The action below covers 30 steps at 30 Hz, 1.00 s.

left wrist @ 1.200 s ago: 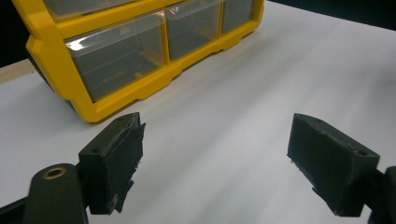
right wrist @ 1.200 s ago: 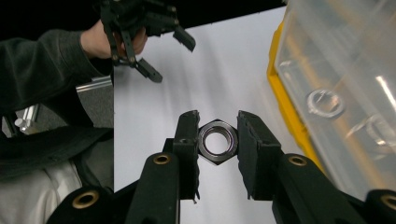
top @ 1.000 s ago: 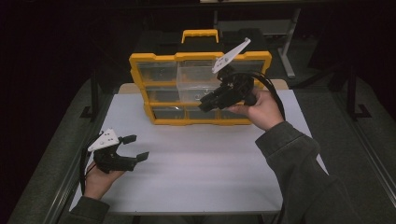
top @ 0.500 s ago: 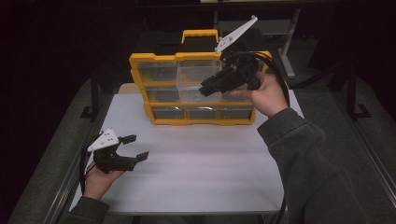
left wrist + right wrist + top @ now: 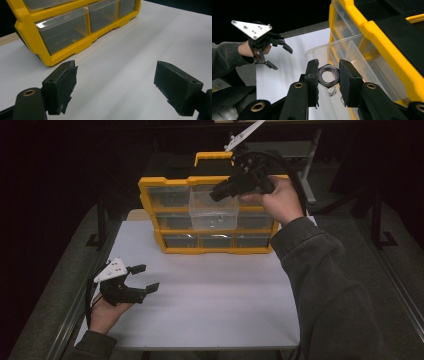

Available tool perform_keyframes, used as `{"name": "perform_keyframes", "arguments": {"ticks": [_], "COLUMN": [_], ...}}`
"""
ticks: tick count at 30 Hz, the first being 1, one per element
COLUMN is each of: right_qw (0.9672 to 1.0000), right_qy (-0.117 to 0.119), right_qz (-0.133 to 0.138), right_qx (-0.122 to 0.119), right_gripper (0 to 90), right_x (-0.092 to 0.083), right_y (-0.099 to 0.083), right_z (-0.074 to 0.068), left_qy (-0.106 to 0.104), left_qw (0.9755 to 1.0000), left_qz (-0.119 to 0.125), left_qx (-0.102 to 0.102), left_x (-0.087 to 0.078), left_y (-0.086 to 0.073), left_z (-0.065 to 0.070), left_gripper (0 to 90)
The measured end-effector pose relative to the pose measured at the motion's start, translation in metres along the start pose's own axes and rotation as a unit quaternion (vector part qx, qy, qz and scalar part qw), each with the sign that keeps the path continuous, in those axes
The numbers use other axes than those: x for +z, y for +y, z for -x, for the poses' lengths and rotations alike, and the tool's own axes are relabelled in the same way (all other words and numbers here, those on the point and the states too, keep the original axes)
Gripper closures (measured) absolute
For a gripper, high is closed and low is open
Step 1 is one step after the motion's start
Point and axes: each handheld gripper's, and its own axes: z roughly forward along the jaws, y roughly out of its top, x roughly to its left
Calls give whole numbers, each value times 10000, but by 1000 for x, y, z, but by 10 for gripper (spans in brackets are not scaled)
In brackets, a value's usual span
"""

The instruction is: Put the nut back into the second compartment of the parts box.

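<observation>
I have a nut [image 5: 328, 75] clamped in my right gripper [image 5: 328, 77], above the pulled-out drawer [image 5: 214, 212] of the yellow organizer [image 5: 150, 184]. My left gripper [image 5: 141, 279] rests wide open and empty on the table [image 5: 225, 295]. The nut looks picked out, I think; placing it remains.

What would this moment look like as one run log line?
right gripper: shut on hex nut, above open clear drawer | left gripper: open, empty, over white table | yellow organizer: upright at table's far edge
</observation>
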Motion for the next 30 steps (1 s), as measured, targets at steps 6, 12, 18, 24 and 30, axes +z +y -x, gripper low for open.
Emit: {"name": "perform_keyframes", "arguments": {"ticks": [6,12,18,24,30], "right_qw": [9998,9993,9983,9979,9976], "right_qy": [-81,-139,-150,-162,-180], "right_qz": [-148,-318,-540,-590,-622], "right_qx": [73,158,164,212,236], "right_gripper": [687,687,686,686,655], "right_x": [10,25,42,50,52], "right_y": [7,8,7,3,2], "right_z": [11,20,23,27,28], "left_qy": [1,5,3,8,20], "left_qw": [10000,10000,10000,9999,10000], "left_qz": [41,41,65,135,82], "left_qx": [-63,7,3,-34,19], "left_x": [0,0,-1,0,-1], "left_y": [0,0,0,0,0], "left_z": [0,-1,-2,-1,-2], "left_gripper": [178,178,178,178,178]}}
